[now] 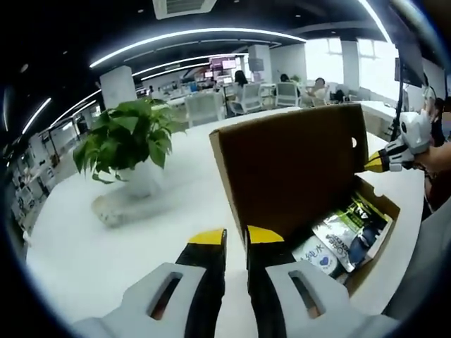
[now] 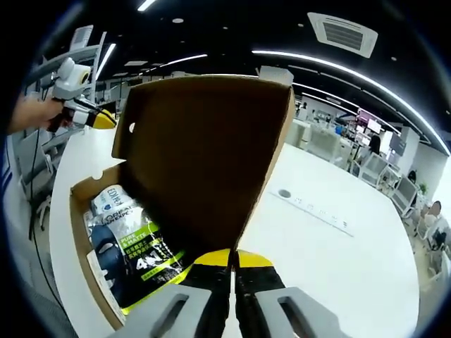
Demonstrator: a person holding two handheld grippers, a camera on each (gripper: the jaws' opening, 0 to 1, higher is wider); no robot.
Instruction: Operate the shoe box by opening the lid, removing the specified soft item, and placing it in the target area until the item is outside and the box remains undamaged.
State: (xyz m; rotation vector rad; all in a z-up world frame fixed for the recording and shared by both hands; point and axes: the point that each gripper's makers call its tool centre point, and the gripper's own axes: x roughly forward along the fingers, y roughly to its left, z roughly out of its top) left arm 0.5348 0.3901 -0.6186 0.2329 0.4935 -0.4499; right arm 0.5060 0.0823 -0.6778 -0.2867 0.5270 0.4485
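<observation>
While the white table (image 1: pixel 141 232) spread wide under everything, the brown cardboard shoe box (image 1: pixel 366 246) sat on it with its lid (image 1: pixel 296 169) standing upright, plain kraft inside and a small hole near one edge. Soft packets (image 2: pixel 130 246) lay inside the box, silver, dark blue and green with printed lettering. A potted plant (image 1: pixel 127 141) stood on the table well apart from the box. My left gripper (image 1: pixel 236 239) had its yellow tips slightly apart by the lid's lower edge, holding nothing. My right gripper (image 2: pixel 232 259) had its tips pressed together at the lid's edge; whether they pinched the cardboard I could not tell.
</observation>
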